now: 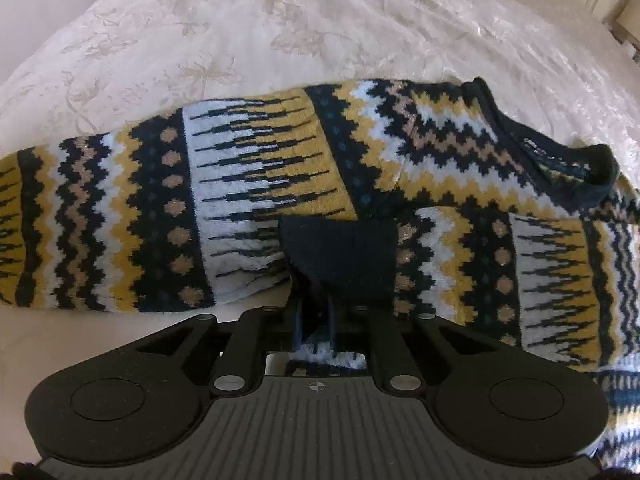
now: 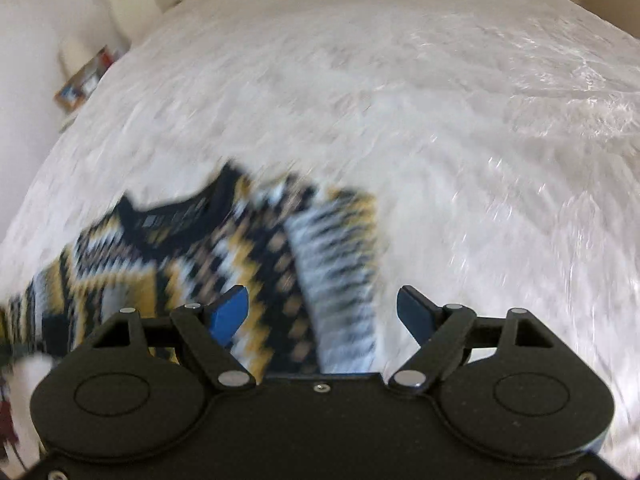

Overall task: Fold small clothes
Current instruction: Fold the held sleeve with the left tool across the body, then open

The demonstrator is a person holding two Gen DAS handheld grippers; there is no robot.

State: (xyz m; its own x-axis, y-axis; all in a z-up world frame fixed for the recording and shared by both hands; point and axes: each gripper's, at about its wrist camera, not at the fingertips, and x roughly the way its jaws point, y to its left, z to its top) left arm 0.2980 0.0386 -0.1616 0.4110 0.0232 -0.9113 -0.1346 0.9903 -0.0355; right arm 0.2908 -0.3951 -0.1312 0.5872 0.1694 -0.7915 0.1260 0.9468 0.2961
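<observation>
As seen from the left wrist: patterned knit sweater (image 1: 280, 184) spread across the bed (image 1: 280, 20), collar at 2 o'clock. Left tongs (image 1: 316, 320) pinched shut on the dark ribbed cuff (image 1: 340, 256) of a sleeve. Soft, limp, light by the look; likely to drape and stretch, so best gripped at ribbed cuff or hem.

From the right wrist, blurred: right tongs (image 2: 322, 316) wide apart, holding nothing, over the far sleeve (image 2: 336, 280); collar at 10 o'clock. Only here: that sleeve's outer edge, pillow (image 2: 132, 4) at 11 o'clock.
</observation>
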